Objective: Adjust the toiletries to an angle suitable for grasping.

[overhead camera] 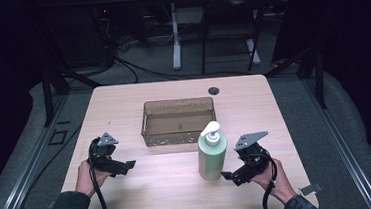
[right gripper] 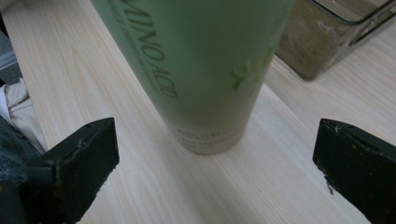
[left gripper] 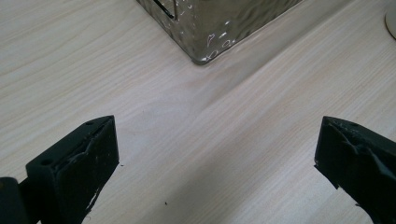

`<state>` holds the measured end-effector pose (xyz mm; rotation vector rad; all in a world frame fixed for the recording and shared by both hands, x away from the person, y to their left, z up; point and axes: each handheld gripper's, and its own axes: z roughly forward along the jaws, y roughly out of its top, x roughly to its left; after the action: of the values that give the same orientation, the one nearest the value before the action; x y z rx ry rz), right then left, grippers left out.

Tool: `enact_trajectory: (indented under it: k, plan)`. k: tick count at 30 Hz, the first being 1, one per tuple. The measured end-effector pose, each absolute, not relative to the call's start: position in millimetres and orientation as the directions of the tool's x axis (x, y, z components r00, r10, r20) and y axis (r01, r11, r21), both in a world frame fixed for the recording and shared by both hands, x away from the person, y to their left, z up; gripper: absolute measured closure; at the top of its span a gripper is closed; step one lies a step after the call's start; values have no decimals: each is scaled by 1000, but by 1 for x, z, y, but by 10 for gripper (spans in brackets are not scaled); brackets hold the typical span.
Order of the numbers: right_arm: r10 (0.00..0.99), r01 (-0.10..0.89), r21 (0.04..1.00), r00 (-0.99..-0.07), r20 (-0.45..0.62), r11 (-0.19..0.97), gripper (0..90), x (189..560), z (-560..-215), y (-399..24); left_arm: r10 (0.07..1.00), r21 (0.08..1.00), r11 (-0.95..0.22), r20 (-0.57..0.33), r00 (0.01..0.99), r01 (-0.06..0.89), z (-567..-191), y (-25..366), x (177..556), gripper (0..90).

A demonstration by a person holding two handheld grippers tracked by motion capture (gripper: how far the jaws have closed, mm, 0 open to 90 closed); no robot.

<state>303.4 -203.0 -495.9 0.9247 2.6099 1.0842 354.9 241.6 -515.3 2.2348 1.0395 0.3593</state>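
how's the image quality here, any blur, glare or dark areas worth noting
High view: the table is lit, surroundings fall to near black. Right gripper view: the green bottle is close and soft, its lettering slightly blurred. Left gripper view: small glints on the clear bin, wood grain sharp.

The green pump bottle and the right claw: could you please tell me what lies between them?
Nothing but bare wooden table. In the right gripper view, the bottle stands just beyond the open right claw.
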Motion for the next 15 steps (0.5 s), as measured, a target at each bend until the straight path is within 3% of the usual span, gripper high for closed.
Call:
enact_trajectory:
  k: [6, 15]
  plan:
    - [593, 459, 712, -802, 76, 531, 15, 305, -492, -193, 759, 652, -483, -21, 650, 585, -516, 241, 355, 0]
    - [590, 437, 743, -805, 71, 507, 120, 307, -491, -183, 758, 649, -485, -23, 652, 586, -516, 241, 355, 0]
